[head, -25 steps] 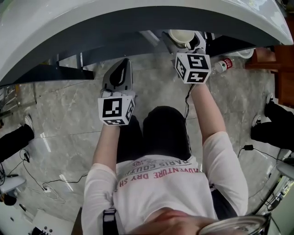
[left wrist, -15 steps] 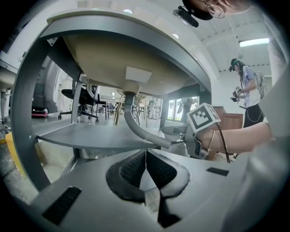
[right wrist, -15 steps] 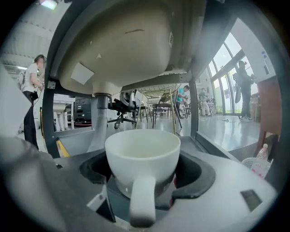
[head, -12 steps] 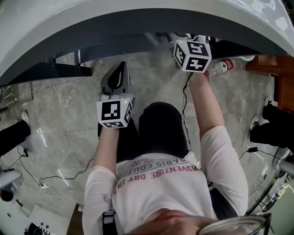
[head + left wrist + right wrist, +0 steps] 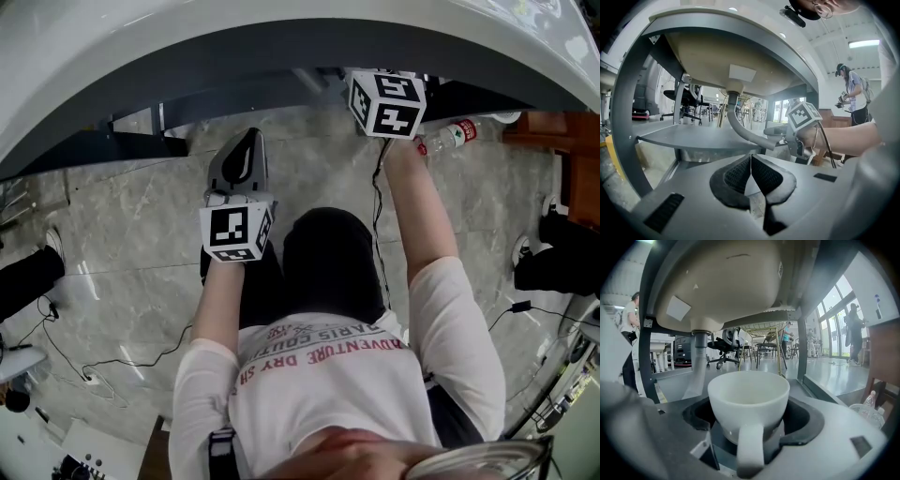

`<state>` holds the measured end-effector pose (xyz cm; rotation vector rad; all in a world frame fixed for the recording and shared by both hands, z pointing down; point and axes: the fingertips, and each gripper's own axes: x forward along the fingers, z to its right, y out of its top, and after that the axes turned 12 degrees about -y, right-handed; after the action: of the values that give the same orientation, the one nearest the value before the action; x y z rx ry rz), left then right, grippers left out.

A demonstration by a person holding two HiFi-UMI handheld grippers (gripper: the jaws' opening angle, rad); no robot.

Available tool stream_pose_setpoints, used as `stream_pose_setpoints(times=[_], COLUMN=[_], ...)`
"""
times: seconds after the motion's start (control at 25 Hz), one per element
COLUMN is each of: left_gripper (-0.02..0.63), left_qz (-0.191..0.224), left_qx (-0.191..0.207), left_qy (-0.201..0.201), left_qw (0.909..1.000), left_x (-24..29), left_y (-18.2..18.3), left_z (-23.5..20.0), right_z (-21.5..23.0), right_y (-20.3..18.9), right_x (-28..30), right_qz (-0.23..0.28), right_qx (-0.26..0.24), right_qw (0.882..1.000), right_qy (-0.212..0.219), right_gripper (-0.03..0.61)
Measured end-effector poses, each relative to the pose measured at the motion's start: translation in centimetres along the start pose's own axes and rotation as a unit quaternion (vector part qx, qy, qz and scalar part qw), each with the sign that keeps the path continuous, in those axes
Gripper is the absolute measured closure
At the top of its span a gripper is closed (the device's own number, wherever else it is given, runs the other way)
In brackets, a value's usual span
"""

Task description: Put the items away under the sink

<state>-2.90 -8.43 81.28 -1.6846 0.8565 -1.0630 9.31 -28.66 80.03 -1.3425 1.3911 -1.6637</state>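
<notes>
The right tool (image 5: 749, 427) is clamping an empty white cup (image 5: 747, 399) beneath the sink (image 5: 722, 282). The left tool (image 5: 751, 176) is hanging closed, gripping nothing.

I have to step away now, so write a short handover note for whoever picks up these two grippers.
Left gripper: shut, empty, held low in front of the sink.
Right gripper: shut on a white cup, upright, handle toward the camera, raised at the shelf under the sink.
Done: cup picked up and brought under the sink.
Left: set the cup on the shelf, open, pull back.
</notes>
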Motion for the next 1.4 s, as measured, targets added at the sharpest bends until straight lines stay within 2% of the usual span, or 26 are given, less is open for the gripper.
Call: stream_pose_setpoints(times=[0.24, 0.8, 0.96, 1.16, 1.2, 1.28, 1.4], left_gripper=[0.591, 0.591, 0.591, 0.591, 0.591, 0.591, 0.591], left_qz=[0.000, -0.005, -0.004, 0.001, 0.002, 0.006, 0.015], left_qx=[-0.004, -0.010, -0.011, -0.016, -0.018, -0.021, -0.023], left_qy=[-0.001, -0.013, -0.016, -0.021, -0.024, -0.031, -0.040], left_qw=[1.0000, 0.9999, 0.9998, 0.9996, 0.9995, 0.9993, 0.9988], left_x=[-0.1, -0.6, -0.8, -0.7, -0.7, -0.6, -0.5], left_y=[0.0, -0.8, -1.0, -1.3, -1.3, -1.1, -0.3], left_z=[-0.2, 0.4, 0.8, 1.4, 1.6, 2.0, 2.5], right_z=[0.4, 0.9, 0.5, -0.5, -0.8, -0.8, -0.9], right_y=[0.7, -0.7, -2.2, -4.2, -4.4, -4.4, -4.0], right_x=[-0.5, -6.2, -9.4, -11.6, -12.0, -12.9, -13.7], right_qz=[0.046, 0.099, 0.094, 0.059, 0.057, 0.062, 0.069], right_qx=[0.007, 0.020, 0.008, 0.039, 0.039, 0.034, 0.030], right_qw=[0.999, 0.994, 0.995, 0.997, 0.998, 0.997, 0.997], right_qy=[-0.028, -0.029, -0.028, -0.002, -0.001, -0.018, -0.029], right_gripper=[0.186, 0.187, 0.187, 0.193, 0.224, 0.460, 0.513])
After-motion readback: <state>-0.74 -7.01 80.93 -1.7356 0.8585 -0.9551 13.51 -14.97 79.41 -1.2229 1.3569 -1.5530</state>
